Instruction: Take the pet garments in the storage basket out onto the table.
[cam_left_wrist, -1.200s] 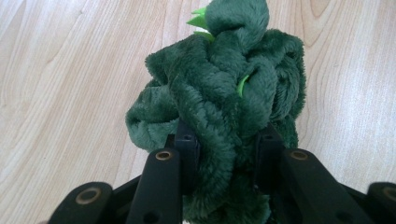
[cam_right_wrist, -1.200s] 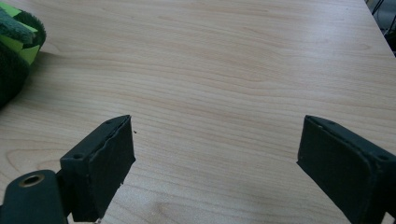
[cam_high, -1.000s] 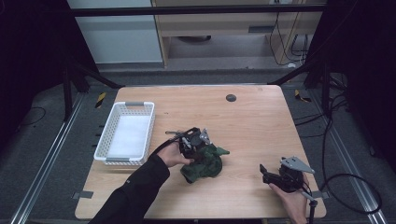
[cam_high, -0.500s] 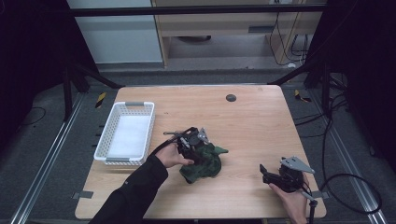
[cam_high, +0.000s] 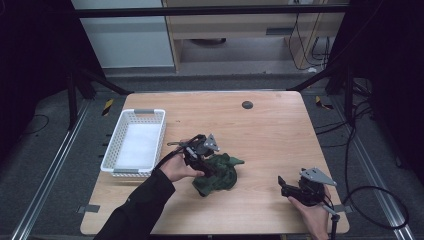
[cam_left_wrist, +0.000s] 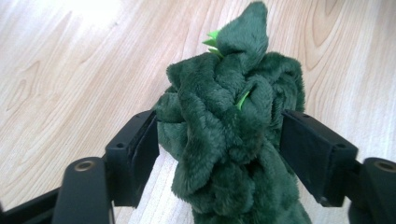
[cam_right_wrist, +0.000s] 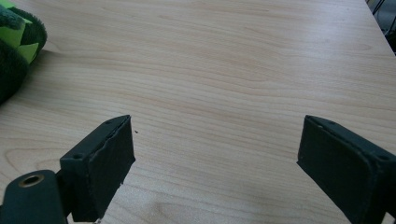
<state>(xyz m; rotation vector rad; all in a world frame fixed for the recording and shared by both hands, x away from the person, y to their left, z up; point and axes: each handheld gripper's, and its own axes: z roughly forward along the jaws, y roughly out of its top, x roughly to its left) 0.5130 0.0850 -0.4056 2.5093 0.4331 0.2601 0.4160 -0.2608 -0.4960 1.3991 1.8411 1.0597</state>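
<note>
Fuzzy dark green plush toy (cam_left_wrist: 233, 140) lies on smooth, matt wooden table (cam_left_wrist: 70, 70).

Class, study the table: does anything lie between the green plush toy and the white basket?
Nothing visible does. The green plush toy lies on bare wood right of the white basket; between them is just the person's left hand with the left gripper, jaws around the toy.

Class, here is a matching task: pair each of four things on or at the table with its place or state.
Things:
1. green plush toy
2. white basket
3. left claw
4. right claw

Places or states:
A. near the table's left edge
B. jaws wide, the toy between them
C. crumpled at the middle of the table
D. jaws apart over bare wood

Pairs: 1-C, 2-A, 3-B, 4-D
</note>
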